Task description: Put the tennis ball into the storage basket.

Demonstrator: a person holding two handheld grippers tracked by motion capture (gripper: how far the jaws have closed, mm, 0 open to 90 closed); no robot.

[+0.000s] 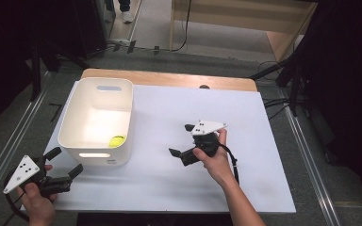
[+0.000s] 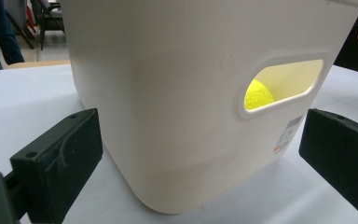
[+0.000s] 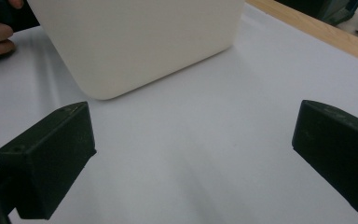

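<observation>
Left tongs [image 2: 200,154] view: ball [image 2: 258,94] through bin's [image 2: 168,93] handle.

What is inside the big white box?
A small yellow ball lies on the floor of the white plastic bin, near its front right corner. It also peeks through the handle slot. The near wall hides a strip of floor.

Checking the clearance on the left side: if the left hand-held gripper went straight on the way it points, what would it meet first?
Most likely the near wall of the white bin, dead ahead between the open jaws of the left hand-held gripper.
</observation>
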